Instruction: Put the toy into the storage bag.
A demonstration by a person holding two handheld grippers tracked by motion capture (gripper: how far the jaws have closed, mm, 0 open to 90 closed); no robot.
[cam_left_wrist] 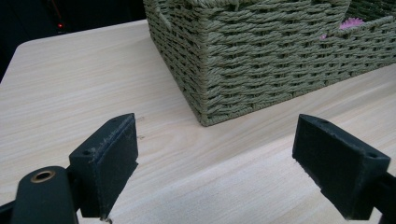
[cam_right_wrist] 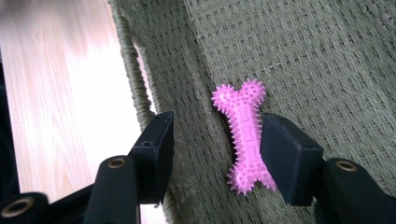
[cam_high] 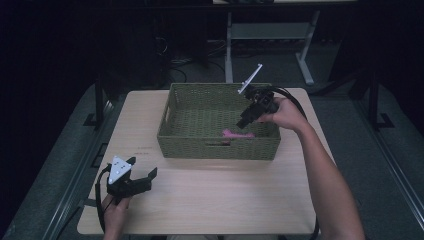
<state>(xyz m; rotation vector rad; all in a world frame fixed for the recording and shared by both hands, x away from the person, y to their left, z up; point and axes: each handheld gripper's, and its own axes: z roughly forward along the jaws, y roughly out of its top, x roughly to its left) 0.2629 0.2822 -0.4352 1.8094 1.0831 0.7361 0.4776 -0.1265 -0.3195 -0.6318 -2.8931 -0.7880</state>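
A pink spiky bone-shaped toy (cam_high: 238,134) lies on the floor of the green woven basket (cam_high: 218,150), near its front wall. My right gripper (cam_high: 245,121) hangs just above it inside the basket, pointing down. In the right gripper view the jaws (cam_right_wrist: 217,154) stand apart with the bone (cam_right_wrist: 245,135) lying below, close to the right pad and free of both. My left gripper (cam_high: 143,167) rests at the table's front left, wide open with nothing between its fingers (cam_left_wrist: 215,168). Its view shows the basket's corner (cam_left_wrist: 261,60) and a bit of the pink toy (cam_left_wrist: 351,23).
The basket stands at the back middle of the light wooden table (cam_high: 210,200). Bare tabletop lies in front of the basket and to its left. Beyond the table are dark floor and the legs of another desk (cam_high: 305,65).
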